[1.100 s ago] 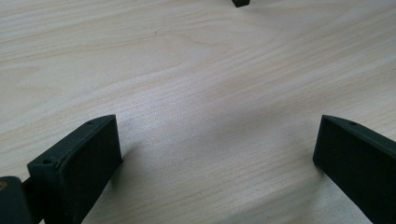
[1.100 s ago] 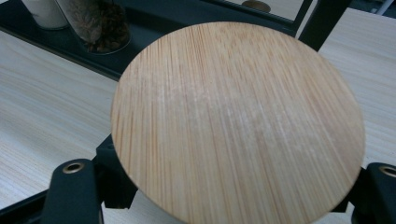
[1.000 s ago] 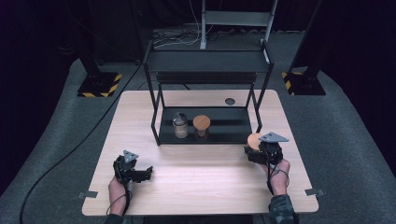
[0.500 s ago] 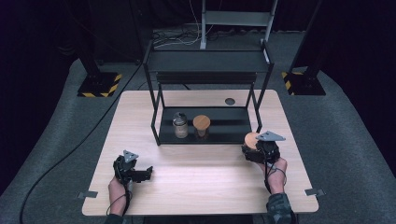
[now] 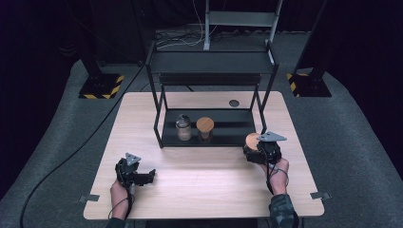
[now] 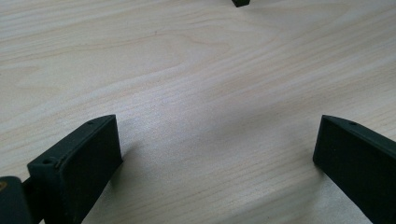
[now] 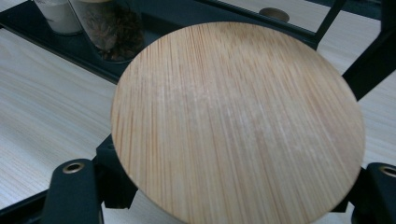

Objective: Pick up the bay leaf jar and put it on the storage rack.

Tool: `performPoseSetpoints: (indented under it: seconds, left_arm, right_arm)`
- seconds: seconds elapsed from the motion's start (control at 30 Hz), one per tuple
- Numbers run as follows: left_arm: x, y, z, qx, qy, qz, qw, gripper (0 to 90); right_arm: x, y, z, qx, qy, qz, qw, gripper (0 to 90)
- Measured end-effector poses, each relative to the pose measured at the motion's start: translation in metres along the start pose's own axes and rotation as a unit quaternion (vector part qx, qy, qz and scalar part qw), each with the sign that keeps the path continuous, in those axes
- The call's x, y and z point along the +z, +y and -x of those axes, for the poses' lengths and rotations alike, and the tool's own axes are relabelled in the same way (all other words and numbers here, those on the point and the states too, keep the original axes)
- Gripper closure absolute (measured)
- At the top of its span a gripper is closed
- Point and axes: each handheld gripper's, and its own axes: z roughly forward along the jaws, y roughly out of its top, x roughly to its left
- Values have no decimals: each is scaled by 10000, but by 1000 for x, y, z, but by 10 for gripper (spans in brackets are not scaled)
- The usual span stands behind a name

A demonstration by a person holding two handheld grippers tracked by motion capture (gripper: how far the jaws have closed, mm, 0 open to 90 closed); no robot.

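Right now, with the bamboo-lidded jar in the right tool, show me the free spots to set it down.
The shelf's bottom tray is bare to the right of the wooden-lidded jar; its left half is crowded by that jar and the glass jar. The table is bare between the left tool and the right tool gripping the bamboo-lidded jar.

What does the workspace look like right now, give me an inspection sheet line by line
Surface: pale wooden table, round grommet near its far edge.
Job's things: bamboo lid held in the right hand-held gripper, beside the black rack; two jars on the rack's lower shelf.
Clutter: nothing seen.
Grippers: left hand-held gripper open, empty, low over the table; right shut on the lid.
Cables: one black cable trailing across the floor at left.
Surroundings: grey carpet, hazard-striped stand feet.
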Motion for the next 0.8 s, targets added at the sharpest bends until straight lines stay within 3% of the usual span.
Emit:
performPoseSetpoints:
  seconds: [0.8]
  left_arm:
    - [0, 0, 0, -2, -6, -2, 10000, 4]
  right_arm:
    - [11, 10, -6, 32, 108, 51, 9999, 246]
